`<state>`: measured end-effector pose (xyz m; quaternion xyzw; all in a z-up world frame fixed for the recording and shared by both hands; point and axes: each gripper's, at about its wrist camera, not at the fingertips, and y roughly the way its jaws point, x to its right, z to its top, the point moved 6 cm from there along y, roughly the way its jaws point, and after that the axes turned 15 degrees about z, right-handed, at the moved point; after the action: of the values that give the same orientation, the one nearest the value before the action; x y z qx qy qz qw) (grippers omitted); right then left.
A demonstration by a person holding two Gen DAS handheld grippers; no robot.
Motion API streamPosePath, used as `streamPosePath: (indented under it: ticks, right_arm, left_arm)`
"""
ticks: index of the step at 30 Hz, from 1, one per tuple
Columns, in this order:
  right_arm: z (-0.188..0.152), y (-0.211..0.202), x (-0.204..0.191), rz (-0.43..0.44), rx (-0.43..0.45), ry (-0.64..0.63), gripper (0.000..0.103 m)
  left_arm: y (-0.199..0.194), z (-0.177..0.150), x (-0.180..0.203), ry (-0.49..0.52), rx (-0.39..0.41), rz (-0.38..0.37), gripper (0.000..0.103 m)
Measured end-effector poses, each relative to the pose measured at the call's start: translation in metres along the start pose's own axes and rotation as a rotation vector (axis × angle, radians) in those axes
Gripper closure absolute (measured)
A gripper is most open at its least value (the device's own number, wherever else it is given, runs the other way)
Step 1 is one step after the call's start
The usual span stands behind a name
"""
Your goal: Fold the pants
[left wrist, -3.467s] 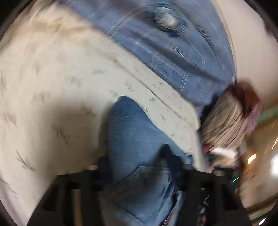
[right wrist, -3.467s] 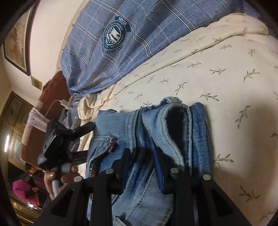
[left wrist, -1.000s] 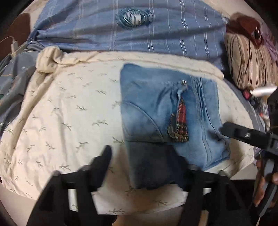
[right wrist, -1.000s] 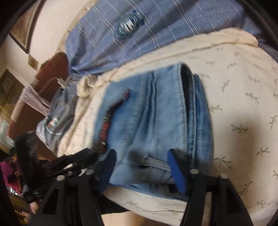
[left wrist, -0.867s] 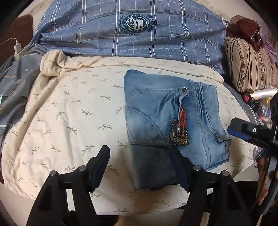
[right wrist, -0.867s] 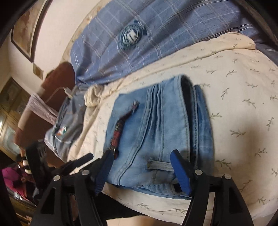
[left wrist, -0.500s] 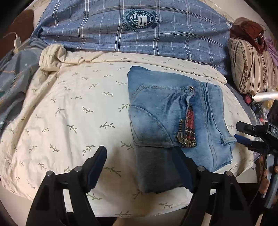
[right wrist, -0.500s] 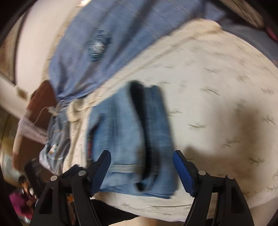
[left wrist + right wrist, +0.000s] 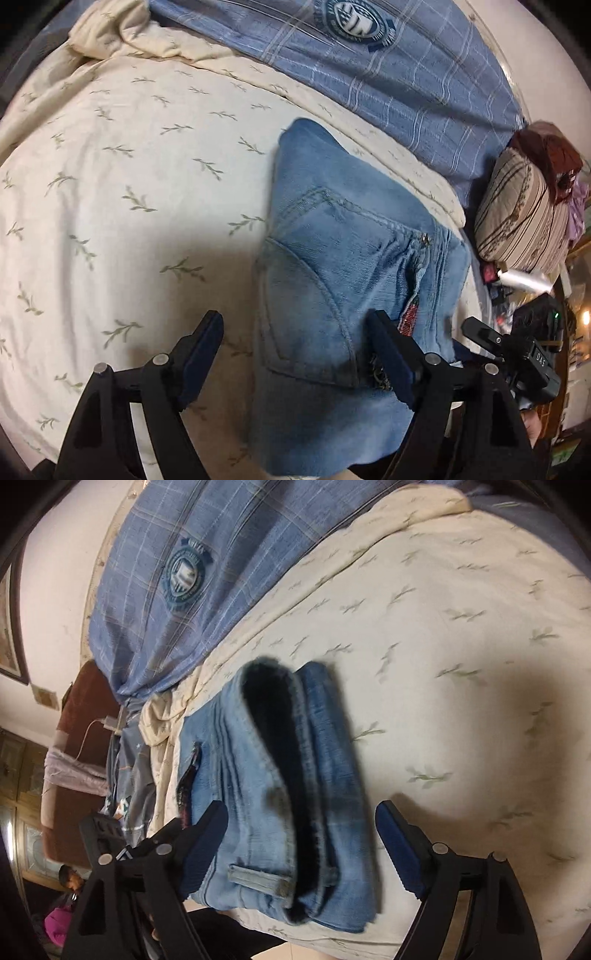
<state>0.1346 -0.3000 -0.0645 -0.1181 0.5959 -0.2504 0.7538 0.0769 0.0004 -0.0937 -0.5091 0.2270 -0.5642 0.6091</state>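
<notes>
Both my left gripper (image 9: 295,354) and right gripper (image 9: 301,843) hover, jaws spread, holding nothing; jeans (image 9: 343,280) look folded on the bed (image 9: 122,192); next I'd merely tidy edges.

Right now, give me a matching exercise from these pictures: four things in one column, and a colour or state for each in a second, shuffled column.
Column one:
1. jeans
2. left gripper
3. bedsheet
4. pillow

Column two:
A. brown and beige stripes
B. open, holding nothing
C. folded, lying on the bed
D. cream with green sprigs

Pairs: 1-C, 2-B, 3-D, 4-A
</notes>
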Motion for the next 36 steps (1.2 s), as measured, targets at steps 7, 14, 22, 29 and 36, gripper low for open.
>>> streamPosePath:
  ticks: [7, 14, 22, 29, 36]
  right_arm:
    - [-0.006, 0.020, -0.011, -0.192, -0.062, -0.150, 0.054]
    - [0.001, 0.001, 0.005, -0.093, -0.006, -0.056, 0.032]
    - [-0.009, 0.020, -0.007, -0.115, -0.052, -0.148, 0.060]
    - [-0.016, 0.018, -0.040, -0.171, -0.047, -0.274, 0.081]
    - [-0.012, 0.006, -0.081, -0.138, 0.017, -0.351, 0.083]
  left_arm:
    - [0.002, 0.003, 0.000, 0.028, 0.012, 0.031, 0.016]
    - [-0.007, 0.010, -0.002, 0.035, 0.041, -0.022, 0.016]
    - [0.000, 0.013, 0.013, 0.120, 0.035, -0.007, 0.058]
    - [-0.028, 0.009, 0.036, 0.257, 0.166, 0.098, 0.076]
    - [-0.083, 0.024, 0.038, 0.294, 0.333, 0.117, 0.078]
